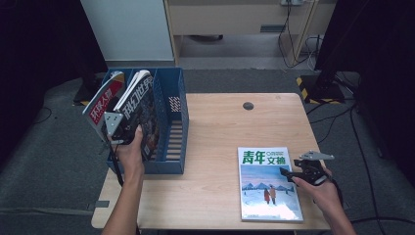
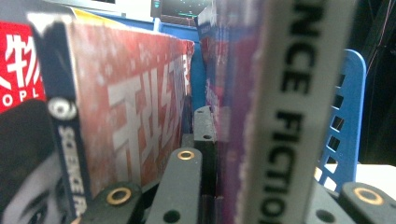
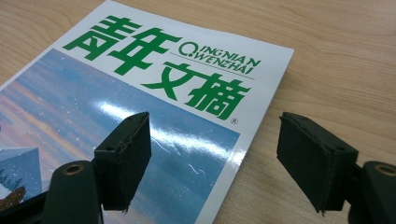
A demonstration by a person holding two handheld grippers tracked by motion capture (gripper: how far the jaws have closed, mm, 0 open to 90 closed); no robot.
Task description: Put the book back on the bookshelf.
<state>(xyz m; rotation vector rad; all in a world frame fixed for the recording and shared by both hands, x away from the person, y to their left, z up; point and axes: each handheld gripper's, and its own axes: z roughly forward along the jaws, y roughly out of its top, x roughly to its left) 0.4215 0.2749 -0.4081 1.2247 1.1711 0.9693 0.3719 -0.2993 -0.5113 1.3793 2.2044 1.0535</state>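
Observation:
A blue file rack (image 1: 171, 159) stands on the left of the wooden table (image 1: 215, 142). My left gripper (image 1: 128, 128) is shut on the white spine of a science-fiction magazine (image 1: 139, 98), which leans upright in the rack. In the left gripper view that spine (image 2: 285, 116) runs between the jaws, next to a red-covered magazine (image 2: 140, 112). A red people magazine (image 1: 103, 100) leans at the rack's left. A green-titled magazine (image 1: 266, 193) lies flat at the front right. My right gripper (image 1: 288, 172) hovers open over its right edge (image 3: 252, 135), touching nothing.
A round cable hole (image 1: 248, 105) sits near the table's far edge. The rack's right compartments (image 1: 175, 132) hold nothing. Cables and a black stand base (image 1: 325, 90) lie on the floor beyond the right corner. The blue rack wall (image 2: 345, 116) rises beside the held magazine.

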